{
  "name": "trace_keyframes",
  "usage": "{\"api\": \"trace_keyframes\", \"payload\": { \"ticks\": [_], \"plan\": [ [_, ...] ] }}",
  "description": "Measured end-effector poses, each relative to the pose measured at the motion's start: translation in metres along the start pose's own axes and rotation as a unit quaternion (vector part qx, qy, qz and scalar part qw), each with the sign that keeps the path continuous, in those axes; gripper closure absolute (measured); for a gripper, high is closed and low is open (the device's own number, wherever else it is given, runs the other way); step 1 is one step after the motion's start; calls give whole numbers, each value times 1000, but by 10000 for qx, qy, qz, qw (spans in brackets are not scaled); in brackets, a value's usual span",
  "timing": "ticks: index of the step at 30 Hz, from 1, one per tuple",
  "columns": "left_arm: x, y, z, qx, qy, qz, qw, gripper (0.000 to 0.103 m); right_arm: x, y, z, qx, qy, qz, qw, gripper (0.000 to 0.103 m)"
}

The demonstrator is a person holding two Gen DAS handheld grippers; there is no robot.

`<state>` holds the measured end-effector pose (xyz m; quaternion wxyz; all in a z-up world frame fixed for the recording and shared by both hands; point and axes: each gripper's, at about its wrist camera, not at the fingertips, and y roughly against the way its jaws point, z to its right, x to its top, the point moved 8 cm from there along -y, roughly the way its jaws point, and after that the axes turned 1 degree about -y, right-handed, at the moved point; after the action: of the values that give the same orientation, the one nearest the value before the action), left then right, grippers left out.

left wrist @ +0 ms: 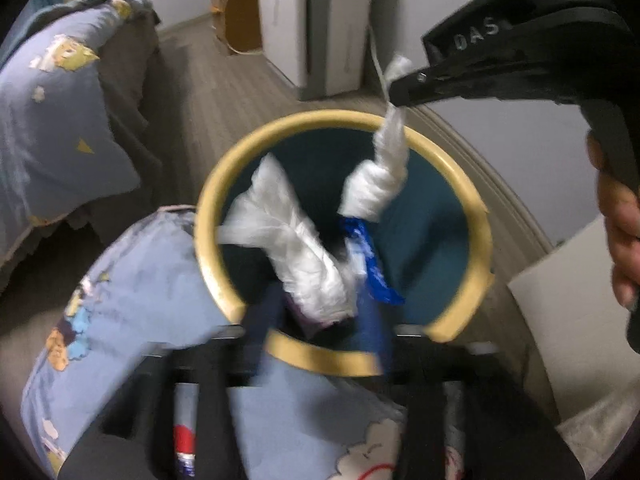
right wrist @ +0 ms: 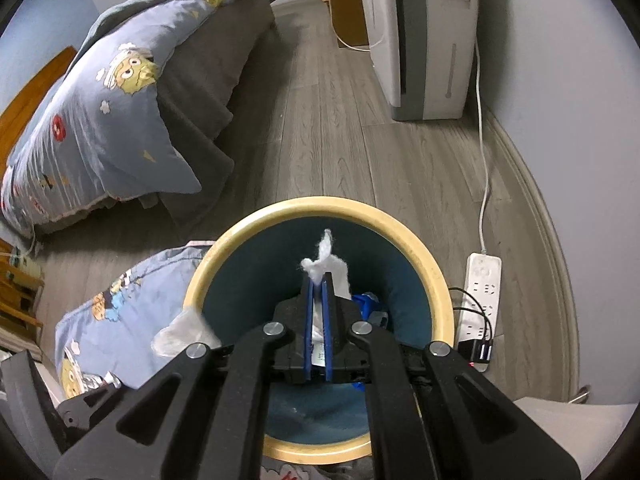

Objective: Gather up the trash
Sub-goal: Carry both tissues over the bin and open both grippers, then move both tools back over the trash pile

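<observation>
A round bin with a cream rim (left wrist: 208, 200) (right wrist: 424, 256) and a teal inside stands on the floor below both grippers. A white plastic bag (left wrist: 296, 248), twisted and holding trash, hangs over the bin's mouth. My right gripper (right wrist: 319, 278) (left wrist: 398, 94) is shut on the bag's twisted upper end (left wrist: 390, 152), its blue pads (right wrist: 308, 320) pinching white plastic. My left gripper (left wrist: 316, 320) is low in its own view, blurred, with its jaws open; the bag's other end lies between the fingers without being pressed. A blue wrapper (left wrist: 378, 276) (right wrist: 366, 302) shows inside the bin.
A blue cartoon pillow (left wrist: 132, 300) (right wrist: 120, 312) lies against the bin's left side. The bed with a blue quilt (right wrist: 100, 112) is at the left. A white appliance (right wrist: 424, 40) stands at the back. By the right wall is a power strip (right wrist: 482, 288). A hand (left wrist: 620, 232) holds the right gripper.
</observation>
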<state>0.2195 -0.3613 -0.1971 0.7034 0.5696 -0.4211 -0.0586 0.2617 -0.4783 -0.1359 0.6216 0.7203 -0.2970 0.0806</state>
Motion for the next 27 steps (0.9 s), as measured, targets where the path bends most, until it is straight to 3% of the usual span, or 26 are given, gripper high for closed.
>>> {"api": "trace_keyframes", "payload": {
  "ticks": [1, 2, 4, 7, 9, 18, 27],
  "plan": [
    [2, 1, 0, 7, 17, 69, 10000, 22, 1, 1, 1, -54, 5, 28, 10000, 89],
    [2, 3, -1, 24, 40, 134, 9999, 19, 1, 1, 2, -67, 1, 42, 10000, 84],
    [1, 4, -5, 27, 101, 173, 9998, 18, 2, 1, 3, -105, -39, 83, 9999, 51],
    [-2, 1, -13, 172, 218, 125, 9995, 12, 5, 5, 5, -240, -55, 200, 9995, 20],
    [-5, 1, -16, 242, 282, 104, 9993, 11, 7, 8, 6, -310, -33, 290, 9991, 9],
    [-18, 25, -39, 364, 598, 210, 9973, 9, 5, 5, -1, -381, 129, 193, 9990, 6],
    [-50, 83, -104, 790, 1061, 339, 9906, 8, -1, 12, -38, -400, 583, 231, 9972, 6]
  ]
}}
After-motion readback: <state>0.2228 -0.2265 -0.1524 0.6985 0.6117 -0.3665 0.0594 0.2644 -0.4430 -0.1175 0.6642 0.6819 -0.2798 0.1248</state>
